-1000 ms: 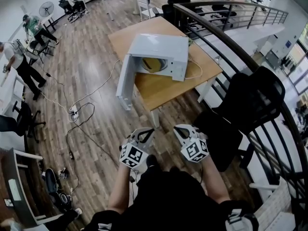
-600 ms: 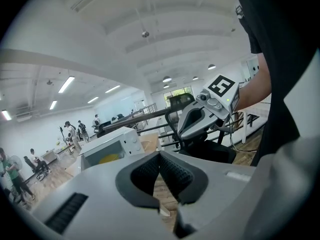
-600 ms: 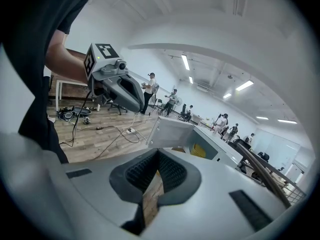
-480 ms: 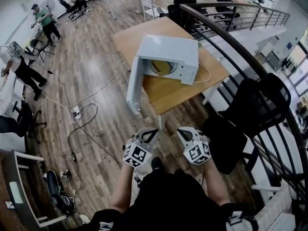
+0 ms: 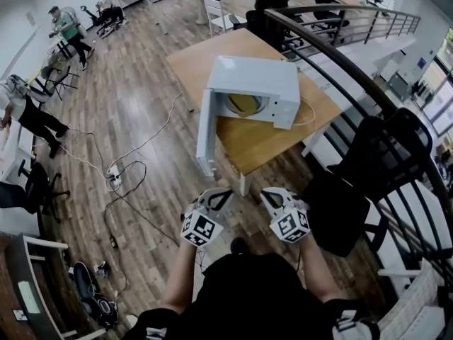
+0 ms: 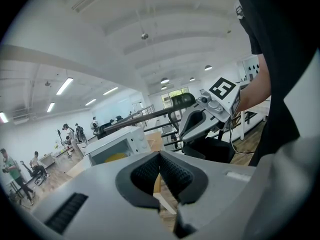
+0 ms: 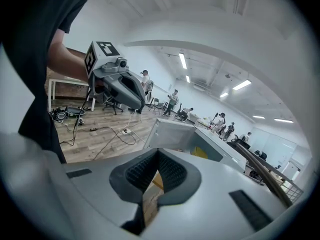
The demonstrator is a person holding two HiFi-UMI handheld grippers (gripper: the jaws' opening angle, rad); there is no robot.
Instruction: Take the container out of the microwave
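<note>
Closer now than a second ago: the white box microwave (image 5: 258, 76) and the light wooden table (image 5: 272, 137) under it sit larger and further right in the head view. Both tongs are held at your waist as before.

- Left gripper (image 5: 214, 201): ribbed pads (image 6: 146, 173) meet at the tips, nothing between them.
- Right gripper (image 5: 272, 198): also closed and empty, pads (image 7: 172, 171) touching at the far end.
- Yellow shallow container (image 5: 245, 104): inside the microwave cavity, low on its floor, only partly seen through the opening. Its shape reads as rounded; I cannot tell a long axis.
- White microwave door (image 5: 207, 134): swung fully open on the left side, its free edge reaching out over the near table edge towards you.

Key relation: the container lies straight ahead and far, well apart from both grippers, with bare floor between. The opening faces you. The door stands almost in line with your left gripper, so the right gripper probably has the cleaner line in. Both need opening before the reach.
</note>
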